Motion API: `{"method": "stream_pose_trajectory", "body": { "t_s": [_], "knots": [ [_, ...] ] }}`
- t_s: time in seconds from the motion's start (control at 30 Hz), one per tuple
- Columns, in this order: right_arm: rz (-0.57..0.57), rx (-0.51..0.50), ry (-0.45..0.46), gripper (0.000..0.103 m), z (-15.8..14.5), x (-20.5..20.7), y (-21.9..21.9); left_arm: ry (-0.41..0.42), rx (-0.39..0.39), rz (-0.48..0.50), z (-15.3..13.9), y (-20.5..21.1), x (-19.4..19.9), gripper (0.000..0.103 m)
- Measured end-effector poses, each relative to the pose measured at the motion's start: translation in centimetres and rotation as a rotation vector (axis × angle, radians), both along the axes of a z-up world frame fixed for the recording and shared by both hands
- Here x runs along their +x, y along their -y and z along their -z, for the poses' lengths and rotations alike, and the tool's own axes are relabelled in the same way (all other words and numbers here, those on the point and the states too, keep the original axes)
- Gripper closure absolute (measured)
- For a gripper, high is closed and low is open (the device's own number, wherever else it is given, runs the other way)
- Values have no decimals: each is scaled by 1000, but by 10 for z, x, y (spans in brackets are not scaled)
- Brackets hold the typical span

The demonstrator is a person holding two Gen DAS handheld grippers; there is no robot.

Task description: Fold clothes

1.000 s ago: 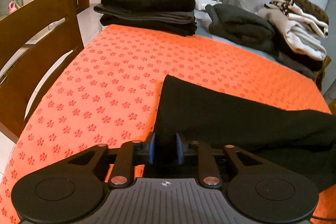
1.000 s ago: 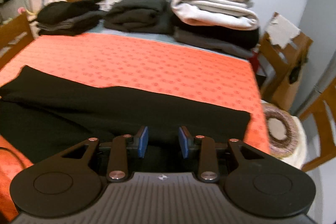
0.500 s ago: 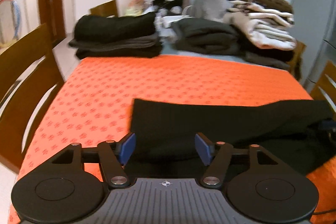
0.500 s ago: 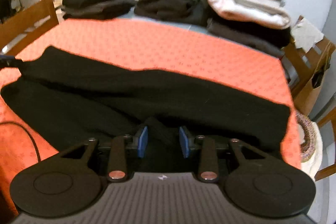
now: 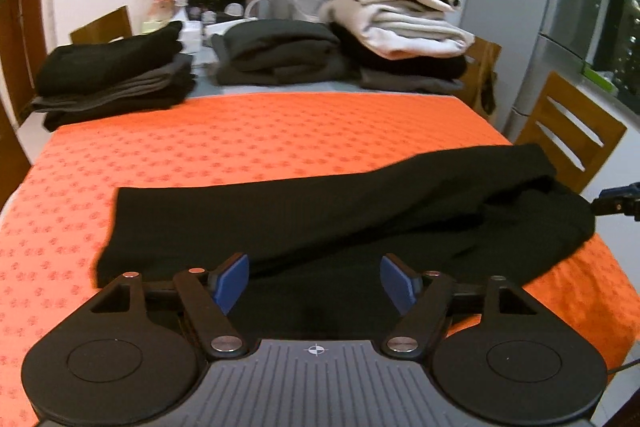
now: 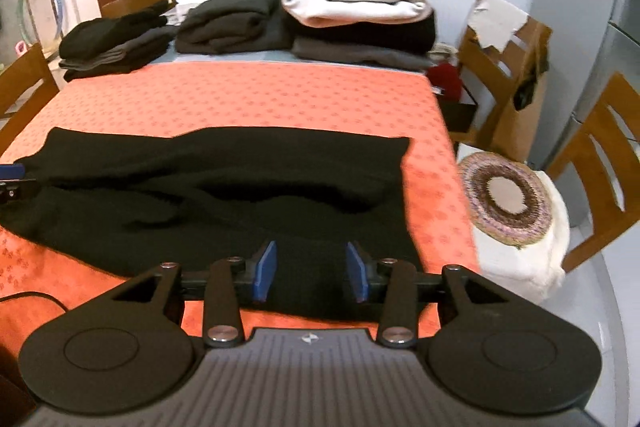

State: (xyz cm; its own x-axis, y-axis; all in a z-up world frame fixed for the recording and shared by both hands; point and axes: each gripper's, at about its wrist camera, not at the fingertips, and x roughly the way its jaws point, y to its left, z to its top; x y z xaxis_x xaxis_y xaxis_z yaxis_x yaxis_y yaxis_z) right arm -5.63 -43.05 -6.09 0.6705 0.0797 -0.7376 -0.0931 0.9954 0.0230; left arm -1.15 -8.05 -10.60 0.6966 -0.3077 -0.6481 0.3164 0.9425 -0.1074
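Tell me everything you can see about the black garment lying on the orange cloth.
The black garment is a long, dark piece of what looks like soft knit fabric, folded lengthwise into a band with one layer lapped over another. It lies flat across the near part of the orange cloth, running side to side, creased and bunched toward its right end. Its near edge sits between the open blue pads of both tongs, left and right, which have just been opening; neither pinches it.
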Motion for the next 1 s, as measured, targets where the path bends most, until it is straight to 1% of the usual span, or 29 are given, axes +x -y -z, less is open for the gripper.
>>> {"method": "stream_pose_trajectory", "body": {
  "t_s": [0.13, 0.23, 0.37, 0.47, 0.57, 0.67, 0.77, 0.9, 1.0],
  "knots": [
    [1, 6, 6, 58, -3, -4, 32, 13, 5, 9, -1, 33, -2, 27],
    [-45, 21, 13, 58, -4, -2, 58, 26, 6, -10, -1, 59, -6, 27],
    [-195, 28, 30, 56, -4, 7, 92, 51, 2, -76, -2, 98, -16, 26],
    [-337, 31, 46, 56, -7, 17, 116, 61, 3, -154, -5, 134, -30, 26],
    [-477, 34, 42, 56, -11, 33, 139, 34, 40, -261, -11, 172, -44, 25],
    [-614, 38, 45, 56, -17, 51, 161, 38, 6, -345, -19, 205, -61, 23],
    [-720, 18, 56, 56, -24, 66, 172, 24, 2, -393, -20, 231, -71, 23],
    [-811, 29, 69, 56, -32, 89, 176, 39, 1, -415, -19, 259, -75, 23],
    [-864, 41, 66, 56, -33, 110, 169, 39, -4, -425, -18, 274, -72, 23]
  ]
}}
